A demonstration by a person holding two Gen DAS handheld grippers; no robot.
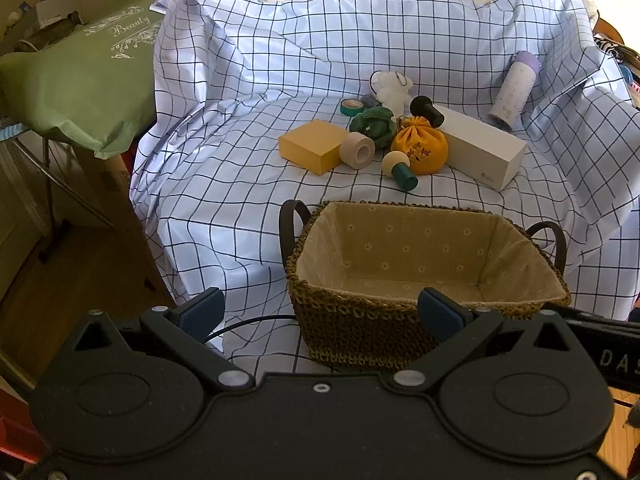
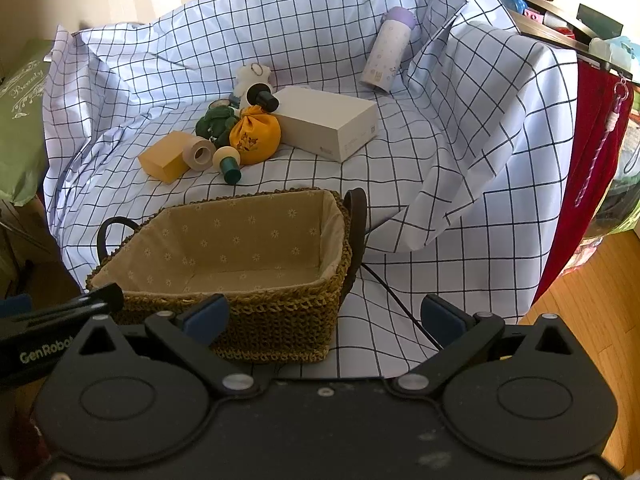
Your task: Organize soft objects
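Both hand-held grippers, left (image 1: 322, 314) and right (image 2: 324, 318), hover spread and empty before the basket (image 1: 400, 322), soft toys (image 1: 418, 146) beyond.

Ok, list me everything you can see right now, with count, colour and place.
basket: 1, woven brown with beige lining, nearest, holds nothing
checked sheet: 1, white with dark lines, under everything
yellow block: 1, left of the pile
tape roll: 1, beige, against the block
mushroom toy: 1, cream and green, front of pile
pouch: 1, orange, pile centre
green soft toy: 1, behind the tape roll
white plush: 1, back of pile
white box: 1, right of pouch
bottle: 1, lilac, lying far right
green cushion: 1, left
left gripper: fingers open
right gripper: fingers open
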